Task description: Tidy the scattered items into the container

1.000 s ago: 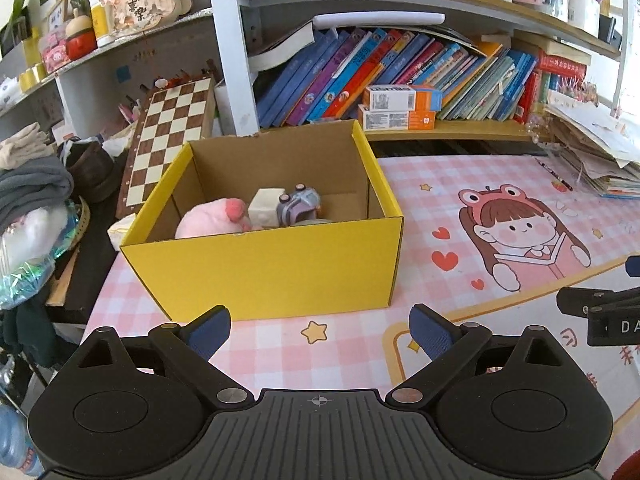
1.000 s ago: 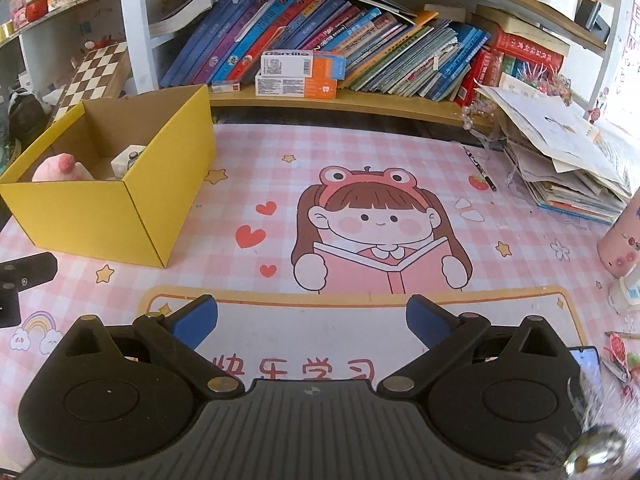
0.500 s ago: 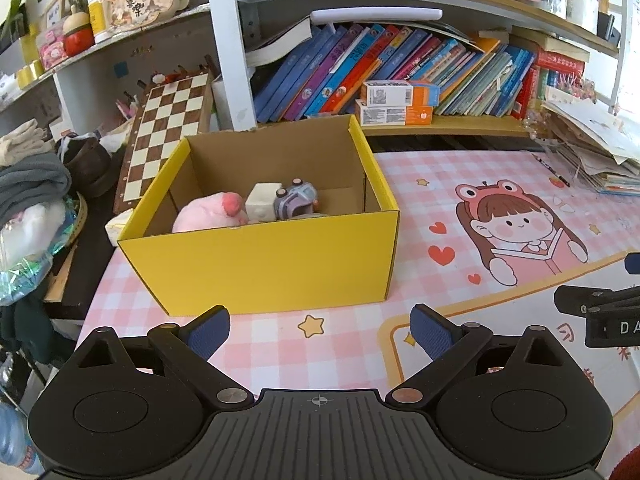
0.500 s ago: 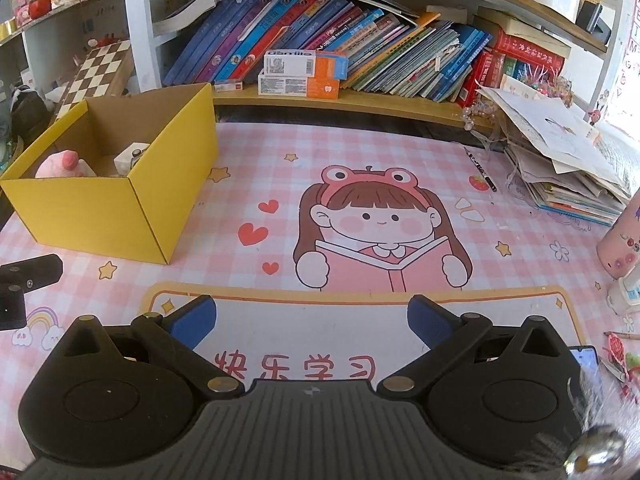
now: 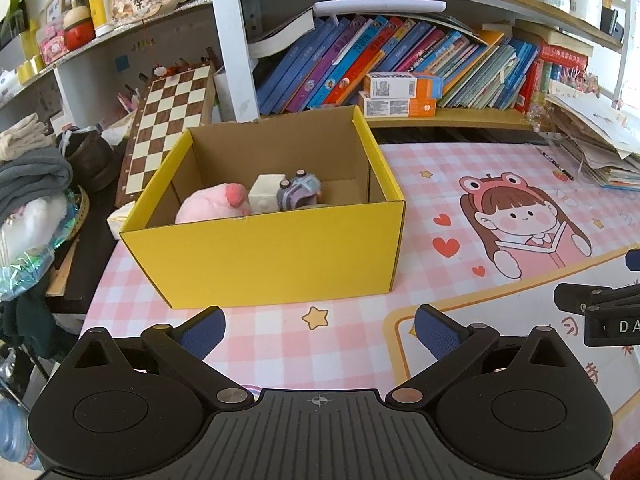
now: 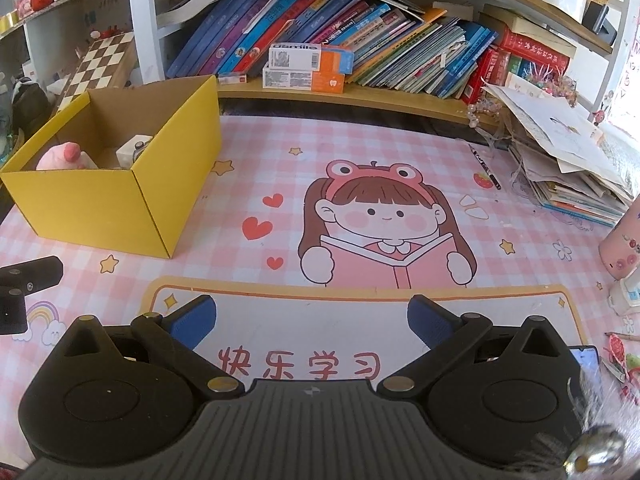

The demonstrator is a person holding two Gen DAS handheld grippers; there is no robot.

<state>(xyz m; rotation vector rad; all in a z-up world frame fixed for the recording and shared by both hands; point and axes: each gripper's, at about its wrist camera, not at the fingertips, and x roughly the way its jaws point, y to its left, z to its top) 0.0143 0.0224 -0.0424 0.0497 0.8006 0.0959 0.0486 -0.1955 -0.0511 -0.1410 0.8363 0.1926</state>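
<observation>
1. Yellow cardboard box (image 5: 276, 258) sits open-topped in the centre of my left wrist view, standing on the pink checked mat (image 5: 352, 344) that covers the worktop; in my right wrist view the same box (image 6: 100, 204) is at the left edge of the frame.
2. Inside the box I see a pink plush toy (image 5: 214, 204) at the lower left of the opening, a white cube (image 5: 264, 196) just beside it, and a small purple-grey toy car (image 5: 299, 190) touching the cube on its right.
3. My left tool (image 5: 318, 330) hovers at the bottom of the frame, just in front of the box's near wall. Its jaws are opening, very wide apart, with nothing between the blue pads (image 5: 202, 332) but bare mat.
4. My right tool (image 6: 312, 320) fills the bottom of its frame, over the white panel with red characters (image 6: 298, 362). Its jaws stand wide apart and grip nothing.
5. A cartoon girl reading a book (image 6: 384, 232) is printed on the mat at mid-frame in the right wrist view, well clear of the box.
6. A chessboard (image 5: 170, 120) leans at the upper left behind the box, and a shelf of slanted books (image 5: 400, 68) runs across the top of the frame.
7. A loose stack of papers (image 6: 568, 160) lies at the right edge of the right wrist view, with a black pen (image 6: 485, 166) on the mat just beside it.
</observation>
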